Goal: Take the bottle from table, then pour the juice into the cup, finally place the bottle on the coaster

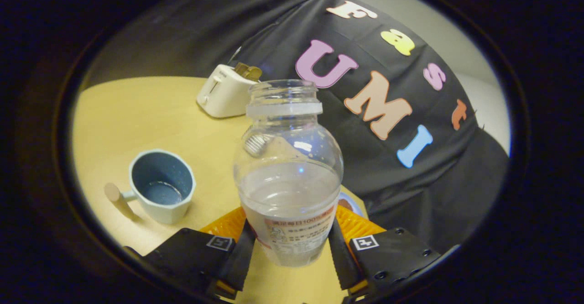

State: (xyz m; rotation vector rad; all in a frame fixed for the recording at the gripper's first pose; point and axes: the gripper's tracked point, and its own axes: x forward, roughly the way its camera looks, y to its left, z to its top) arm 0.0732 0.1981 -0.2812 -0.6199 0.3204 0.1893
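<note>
A clear plastic bottle [288,171], uncapped and partly filled with a pale liquid, stands nearly upright between my fingers. My gripper [289,249] is shut on the bottle's lower, labelled part, and the bottle is lifted off the wooden table [150,107]. A pale blue cup [160,185] with a wooden handle sits on the table to the left of the bottle, holding a little liquid at its bottom. An orange coaster [228,225] lies on the table just behind the bottle, mostly hidden by the bottle and my fingers.
A white toaster [224,91] with slices sticking out stands at the far side of the table beyond the bottle. A small plate's edge [351,203] peeks out right of the bottle, near the table's edge by the black cloth wall.
</note>
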